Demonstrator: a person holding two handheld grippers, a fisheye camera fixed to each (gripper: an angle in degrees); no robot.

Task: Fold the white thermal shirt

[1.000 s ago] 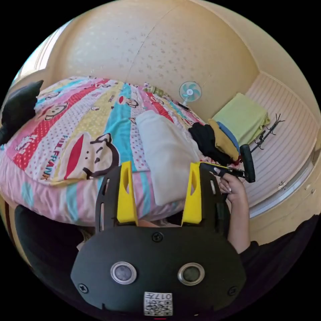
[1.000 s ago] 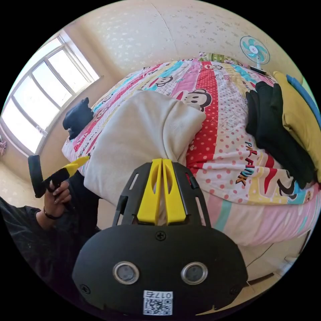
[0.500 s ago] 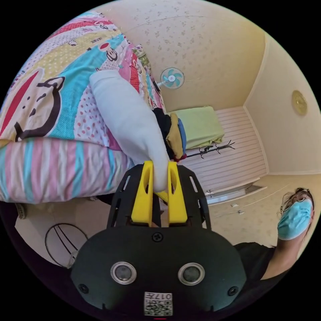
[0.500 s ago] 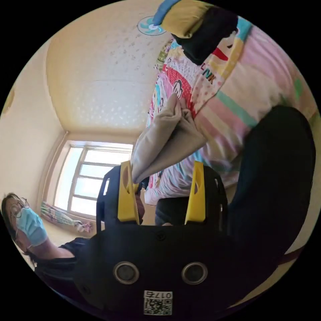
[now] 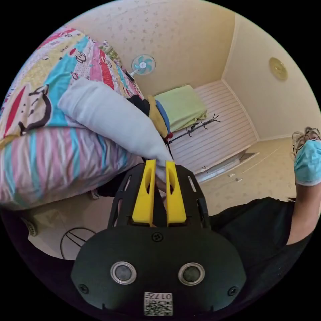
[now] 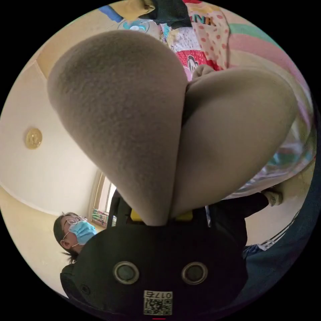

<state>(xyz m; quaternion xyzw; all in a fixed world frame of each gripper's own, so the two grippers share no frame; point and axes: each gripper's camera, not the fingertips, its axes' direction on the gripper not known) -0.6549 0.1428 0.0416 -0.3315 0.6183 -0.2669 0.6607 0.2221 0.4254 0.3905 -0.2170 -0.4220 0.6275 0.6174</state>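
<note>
White thermal shirt point(image 5: 110, 117) lies folded over the bed point(image 5: 50, 167) edge; our left claw point(image 5: 159, 174) pinches its corner. Right claw point(image 6: 162, 216): cloth hides its jaws, state undeterminable.

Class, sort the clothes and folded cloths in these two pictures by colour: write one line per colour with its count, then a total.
White: 1, the thermal shirt
Black: 1, garment
Mustard yellow: 1, garment
Blue: 1, garment
Light green: 1, folded cloth
Total: 5
</note>
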